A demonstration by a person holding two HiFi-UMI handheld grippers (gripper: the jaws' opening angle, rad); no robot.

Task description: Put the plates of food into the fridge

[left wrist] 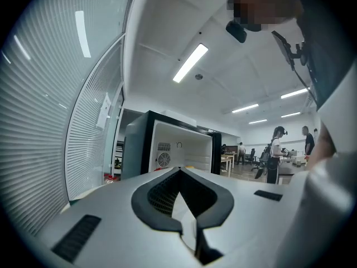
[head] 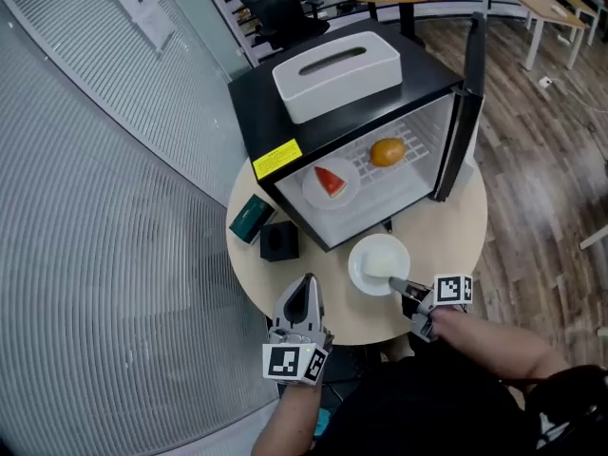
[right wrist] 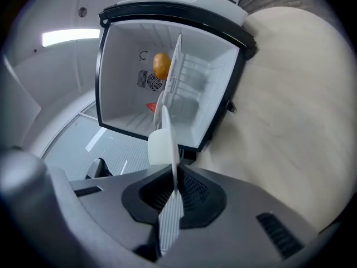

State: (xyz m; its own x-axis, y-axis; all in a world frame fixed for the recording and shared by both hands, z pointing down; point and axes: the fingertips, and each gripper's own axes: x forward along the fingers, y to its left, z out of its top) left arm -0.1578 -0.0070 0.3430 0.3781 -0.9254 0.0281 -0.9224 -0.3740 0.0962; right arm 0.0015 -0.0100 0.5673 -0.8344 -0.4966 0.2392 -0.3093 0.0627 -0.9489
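The left gripper [head: 306, 285] hangs at the near edge of the round table [head: 461, 234], its jaws pressed together on nothing. The right gripper [head: 401, 288] pinches the near rim of a white plate [head: 378, 259] (pale food on it) over the table, just before the open fridge [head: 252, 112]. Inside, a plate with a red wedge [head: 330, 182] and an orange food [head: 388, 151] sit on the wire shelf.

Round pale wooden table [head: 461, 243], teal box [head: 252, 218] lying beside black cube-shaped holder [head: 278, 241] near its left edge, white slotted tissue box [head: 337, 72], ribbed glass wall [head: 85, 255] with paper notice [head: 142, 12], black office chair [head: 275, 8], plank floor [head: 541, 179].
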